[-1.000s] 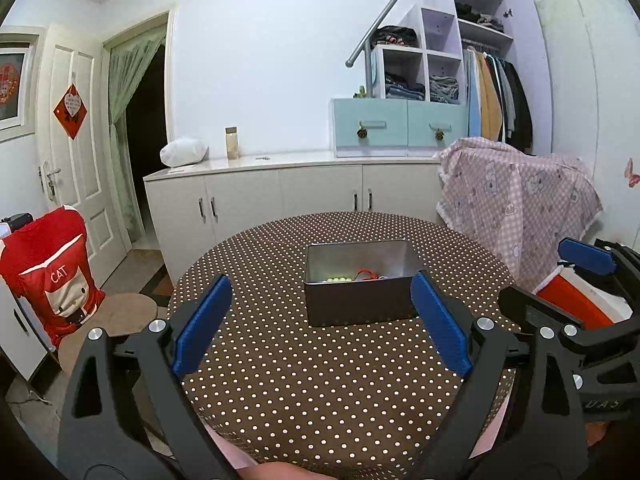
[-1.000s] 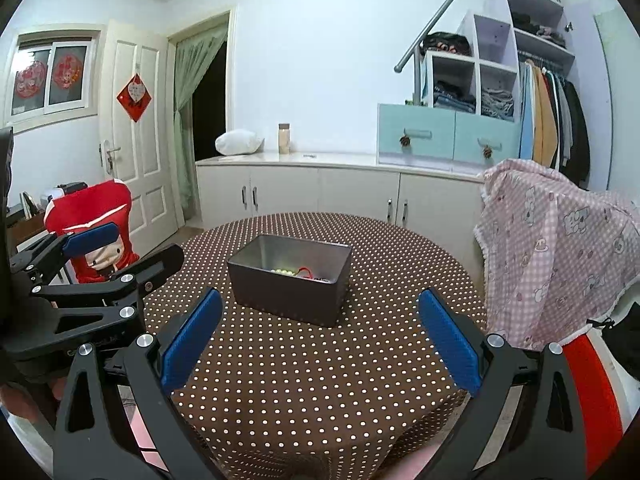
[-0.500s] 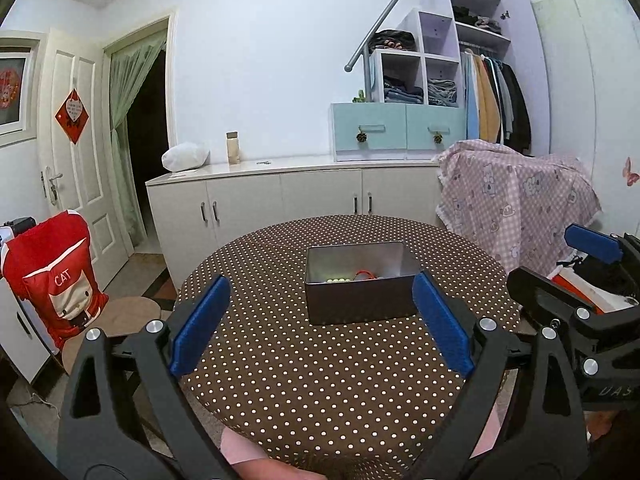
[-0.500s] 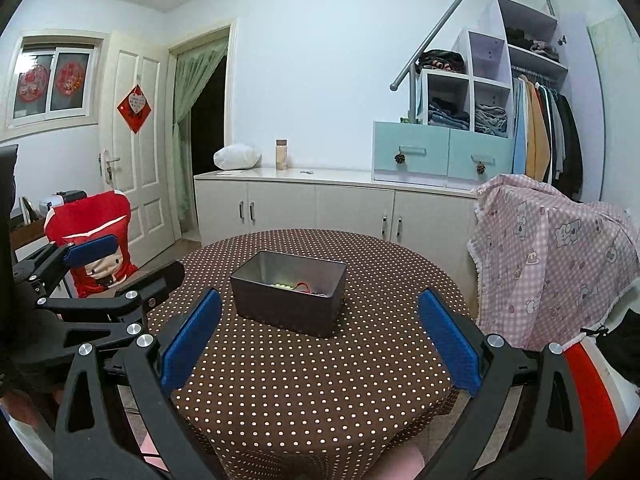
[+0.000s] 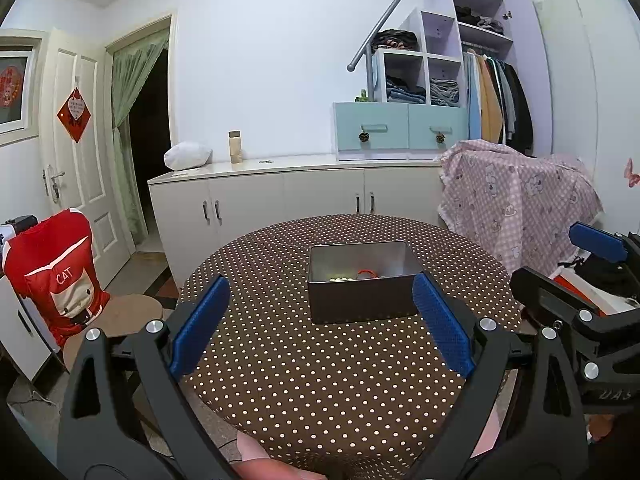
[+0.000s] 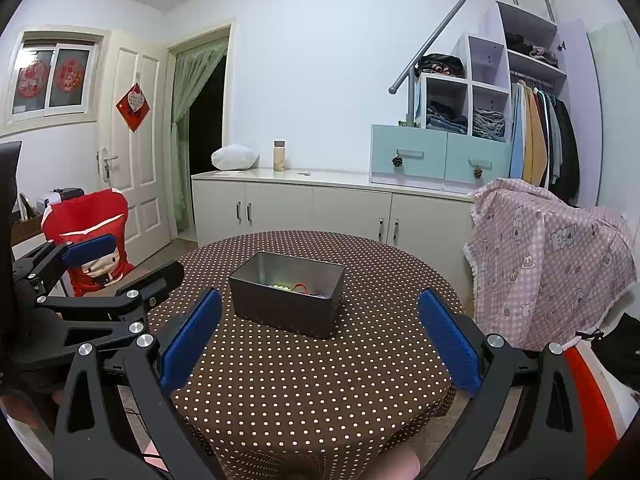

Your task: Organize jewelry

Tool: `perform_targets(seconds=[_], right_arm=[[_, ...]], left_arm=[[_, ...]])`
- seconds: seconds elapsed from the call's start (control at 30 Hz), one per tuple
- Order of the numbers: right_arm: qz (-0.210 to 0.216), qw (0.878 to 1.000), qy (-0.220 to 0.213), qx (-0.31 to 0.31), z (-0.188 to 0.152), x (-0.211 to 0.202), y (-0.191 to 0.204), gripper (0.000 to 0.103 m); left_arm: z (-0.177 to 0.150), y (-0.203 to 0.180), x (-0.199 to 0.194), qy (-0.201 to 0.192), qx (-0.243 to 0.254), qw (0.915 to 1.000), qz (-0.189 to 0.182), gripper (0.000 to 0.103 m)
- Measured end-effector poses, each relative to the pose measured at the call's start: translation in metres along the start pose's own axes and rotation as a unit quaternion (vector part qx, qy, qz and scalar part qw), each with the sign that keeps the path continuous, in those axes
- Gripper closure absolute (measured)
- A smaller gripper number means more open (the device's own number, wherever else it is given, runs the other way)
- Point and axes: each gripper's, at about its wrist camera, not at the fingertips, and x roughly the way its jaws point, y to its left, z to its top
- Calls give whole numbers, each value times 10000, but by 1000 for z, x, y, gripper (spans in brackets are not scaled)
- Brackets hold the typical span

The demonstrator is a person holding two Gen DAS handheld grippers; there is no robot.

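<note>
Polka-dot tablecloth (image 5: 320, 380) covers a round table. Ahead of both empty, wide-open grippers, left gripper (image 5: 320, 328) and right gripper (image 6: 320, 340), a metal box (image 5: 362, 280) holds green beads (image 5: 340, 279) and a red cord (image 5: 368, 272). Suggested approach: descend vertically, clearing the rim.

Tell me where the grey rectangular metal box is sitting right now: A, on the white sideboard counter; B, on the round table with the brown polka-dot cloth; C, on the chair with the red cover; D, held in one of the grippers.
B: the grey rectangular metal box rests on the round table with the brown polka-dot cloth, while the left gripper and right gripper are both open and empty.
</note>
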Motion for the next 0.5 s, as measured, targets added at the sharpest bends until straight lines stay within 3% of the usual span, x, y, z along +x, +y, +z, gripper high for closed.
perform_targets(seconds=[0.5], right_arm=[[22,10000,25,56,-3,0,-1,8]], left_arm=[[0,0,-2,39,17,10000,16,12]])
